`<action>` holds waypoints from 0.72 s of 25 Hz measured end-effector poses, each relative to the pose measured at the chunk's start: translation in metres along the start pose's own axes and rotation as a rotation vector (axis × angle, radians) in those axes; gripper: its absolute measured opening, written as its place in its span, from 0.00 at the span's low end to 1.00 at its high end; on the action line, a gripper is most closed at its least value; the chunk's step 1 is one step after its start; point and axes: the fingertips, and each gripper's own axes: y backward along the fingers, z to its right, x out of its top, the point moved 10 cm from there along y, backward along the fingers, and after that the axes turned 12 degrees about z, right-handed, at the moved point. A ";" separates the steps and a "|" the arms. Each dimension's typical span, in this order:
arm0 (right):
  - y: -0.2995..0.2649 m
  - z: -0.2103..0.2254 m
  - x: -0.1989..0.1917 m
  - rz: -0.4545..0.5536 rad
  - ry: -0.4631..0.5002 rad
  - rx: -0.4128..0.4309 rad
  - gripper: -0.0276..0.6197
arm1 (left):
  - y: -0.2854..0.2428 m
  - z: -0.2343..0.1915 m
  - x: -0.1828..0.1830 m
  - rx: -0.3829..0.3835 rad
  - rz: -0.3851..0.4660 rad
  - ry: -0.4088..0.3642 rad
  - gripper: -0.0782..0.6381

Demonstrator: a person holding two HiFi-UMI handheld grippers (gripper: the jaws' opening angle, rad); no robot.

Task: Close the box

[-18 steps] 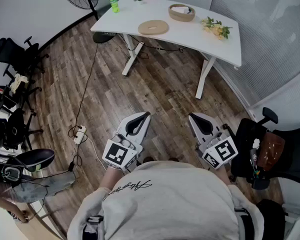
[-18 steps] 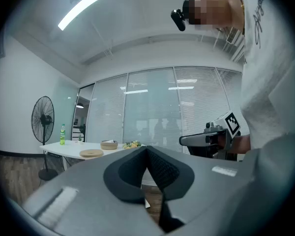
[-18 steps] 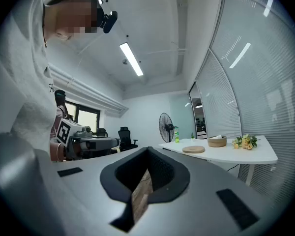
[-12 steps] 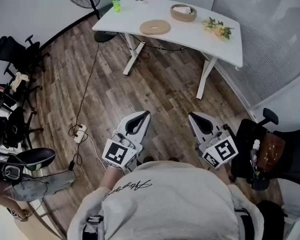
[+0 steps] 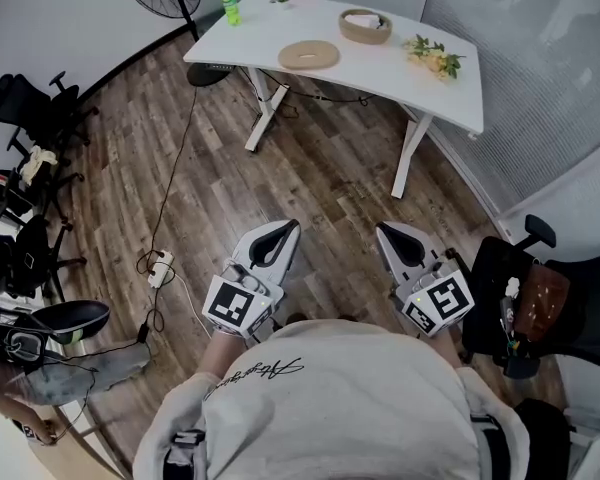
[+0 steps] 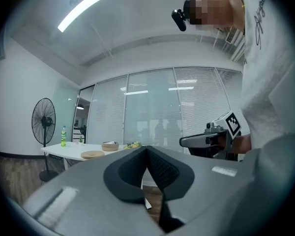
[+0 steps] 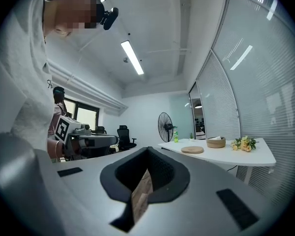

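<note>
Left gripper (image 5: 283,232) and right gripper (image 5: 388,234): nearest, held level, both closed on nothing. Beyond the wooden floor (image 5: 310,173), a desk (image 5: 380,73) bearing a round woven box (image 5: 364,26), apparently open, flat lid (image 5: 308,55) near it. Lid likely light and stiff, best pinched at its rim; box liable to slide.

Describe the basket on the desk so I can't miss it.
On the white desk at the head view's top, the round tan woven basket sits near the far edge, between the flat round tan disc and the yellow flowers. It alone is bowl-shaped, with something white inside.
</note>
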 end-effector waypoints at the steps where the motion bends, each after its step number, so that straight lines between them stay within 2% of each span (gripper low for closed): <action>1: 0.000 0.000 0.000 0.000 -0.003 -0.004 0.05 | -0.001 0.000 0.001 -0.002 0.001 0.002 0.11; 13: 0.003 0.000 -0.004 0.017 -0.049 -0.006 0.05 | -0.001 0.001 -0.004 -0.008 -0.010 0.052 0.11; 14: 0.003 -0.001 -0.005 0.016 -0.056 -0.002 0.08 | 0.000 0.001 -0.004 -0.011 -0.008 0.060 0.12; 16: 0.002 -0.002 -0.006 0.010 -0.064 -0.004 0.21 | 0.002 0.001 -0.005 -0.013 0.001 0.076 0.17; 18: 0.002 -0.003 -0.007 0.006 -0.062 -0.011 0.28 | 0.002 0.001 -0.005 -0.011 0.008 0.087 0.25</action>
